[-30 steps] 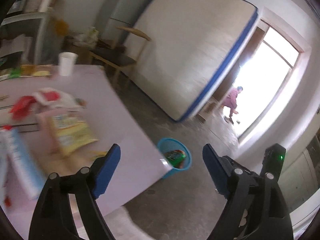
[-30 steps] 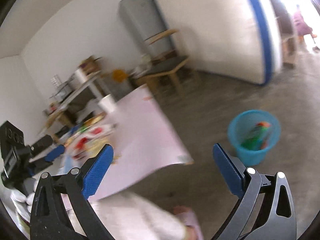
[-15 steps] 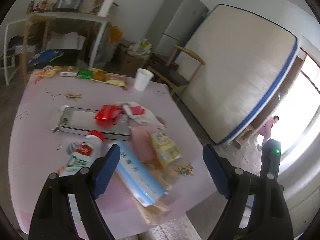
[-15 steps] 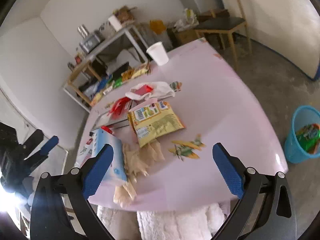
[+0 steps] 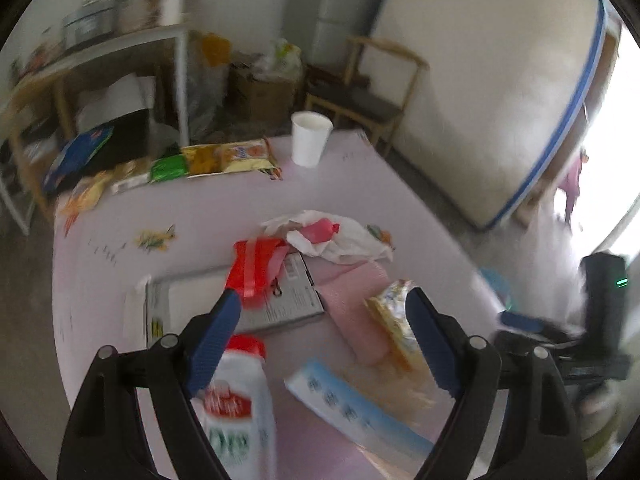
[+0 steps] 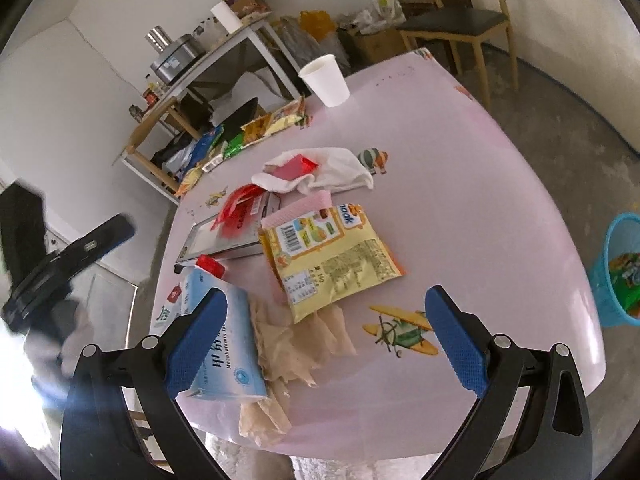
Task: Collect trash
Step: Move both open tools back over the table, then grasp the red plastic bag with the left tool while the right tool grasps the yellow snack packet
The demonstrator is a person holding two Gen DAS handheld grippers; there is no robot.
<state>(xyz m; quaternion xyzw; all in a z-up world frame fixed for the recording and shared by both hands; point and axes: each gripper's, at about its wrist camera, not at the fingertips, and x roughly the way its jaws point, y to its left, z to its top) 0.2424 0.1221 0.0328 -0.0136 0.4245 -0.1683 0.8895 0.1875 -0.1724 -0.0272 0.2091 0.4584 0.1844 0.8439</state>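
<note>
Trash lies heaped on the pink table (image 6: pixel 460 200): a yellow snack bag (image 6: pixel 332 256), a light-blue box (image 6: pixel 228 352), crumpled brown paper (image 6: pixel 292 352), a red-capped white bottle (image 5: pixel 240 400), a red wrapper (image 5: pixel 256 268) on a flat grey box (image 5: pixel 240 308), and a white plastic bag (image 5: pixel 336 236). My left gripper (image 5: pixel 322 336) hangs open above the bottle and the box, holding nothing. My right gripper (image 6: pixel 326 344) is open and empty over the brown paper at the table's near edge. A blue bin (image 6: pixel 620 276) with trash inside stands on the floor to the right.
A white paper cup (image 6: pixel 326 80) and a row of snack packets (image 5: pixel 208 160) sit at the table's far side. Behind them are a cluttered shelf rack (image 6: pixel 224 52) and a wooden chair (image 6: pixel 460 24). A mattress (image 5: pixel 480 80) leans against the wall.
Both views have swung from the floor and blue bin toward the table. The trash heap now lies under both grippers. Both stay open.
</note>
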